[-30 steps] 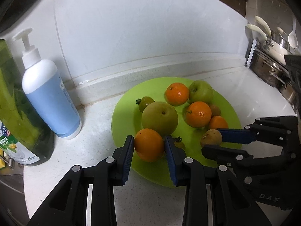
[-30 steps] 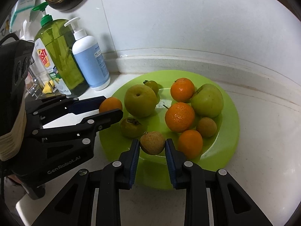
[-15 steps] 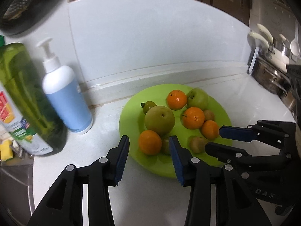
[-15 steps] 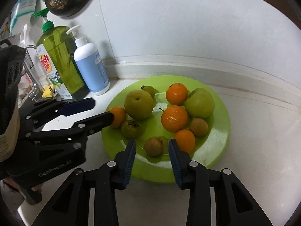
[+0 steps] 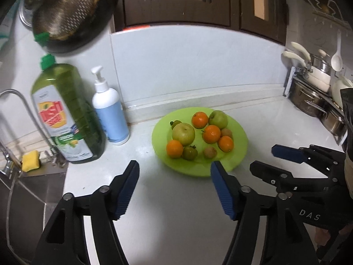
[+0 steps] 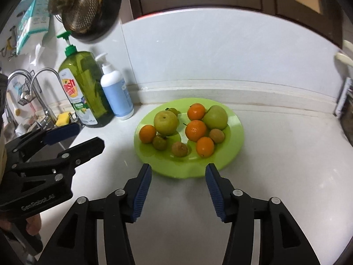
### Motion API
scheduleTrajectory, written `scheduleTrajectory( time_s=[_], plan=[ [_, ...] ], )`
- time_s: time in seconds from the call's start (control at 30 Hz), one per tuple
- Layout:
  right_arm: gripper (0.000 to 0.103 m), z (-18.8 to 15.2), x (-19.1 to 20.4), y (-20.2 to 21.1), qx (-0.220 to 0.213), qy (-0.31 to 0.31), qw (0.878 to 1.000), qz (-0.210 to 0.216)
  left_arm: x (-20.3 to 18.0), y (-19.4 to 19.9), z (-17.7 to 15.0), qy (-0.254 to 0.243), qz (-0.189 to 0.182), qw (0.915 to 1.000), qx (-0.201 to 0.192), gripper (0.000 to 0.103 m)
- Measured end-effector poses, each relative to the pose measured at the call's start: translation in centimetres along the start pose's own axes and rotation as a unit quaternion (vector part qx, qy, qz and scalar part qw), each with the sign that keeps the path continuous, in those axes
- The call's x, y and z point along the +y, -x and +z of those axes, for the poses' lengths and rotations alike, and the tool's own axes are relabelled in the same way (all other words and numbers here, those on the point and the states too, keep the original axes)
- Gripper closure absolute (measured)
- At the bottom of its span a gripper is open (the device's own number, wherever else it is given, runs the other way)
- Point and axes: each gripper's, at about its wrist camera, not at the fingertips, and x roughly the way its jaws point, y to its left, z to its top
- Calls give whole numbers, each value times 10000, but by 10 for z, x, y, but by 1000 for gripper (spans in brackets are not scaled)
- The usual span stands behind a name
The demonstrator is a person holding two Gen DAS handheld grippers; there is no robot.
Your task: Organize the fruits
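Both tools empty, left tool [image 5: 174, 185] and right tool [image 6: 178, 186] spread wide above the white tabletop [image 6: 275, 165], fruits [image 6: 195, 130] sitting on the green plate [image 6: 237, 132] just ahead.

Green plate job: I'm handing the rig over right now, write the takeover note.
Left tongs: open, holding nothing, short of the near rim of the green plate.
Right tongs: open, holding nothing, also at the near rim.
On the plate: four oranges, two green apples, two small green persimmon-like fruits, two small brown fruits. No fruit shows on the counter.
Done: every visible fruit sits on the plate.
Left: nothing obvious; judge whether any regrouping is wanted.
Nearby: dish soap bottle and pump bottle to the left.
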Motion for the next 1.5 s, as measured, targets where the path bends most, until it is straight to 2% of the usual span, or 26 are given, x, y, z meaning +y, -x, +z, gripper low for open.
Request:
scheduleTrajectory(
  time_s=[0.17,0.27,0.43,0.7,1.0,1.17,1.5],
  plan=[
    [37,-20,13,38,-271,-111,9991,-292,-1,37,-17,-128,83,9998,-130,25],
    [35,-33,20,61,-426,-198,9978,-459,-3,56,-28,-183,59,9997,-168,21],
    [31,-51,27,94,-563,-345,9963,-542,-10,91,-44,-187,97,9993,-308,16],
    [24,-82,35,154,-795,-285,9949,-550,-35,152,-74,70,250,9979,-597,6],
    [18,-120,39,213,-935,-51,9936,-627,-61,207,-112,295,448,9958,-742,0],
    [15,-142,38,235,-949,-38,9927,-742,-72,230,-129,328,636,9942,-799,0],
    [15,-170,33,264,-960,-39,9925,-752,-88,257,-147,314,575,9938,-901,0]
  ],
)
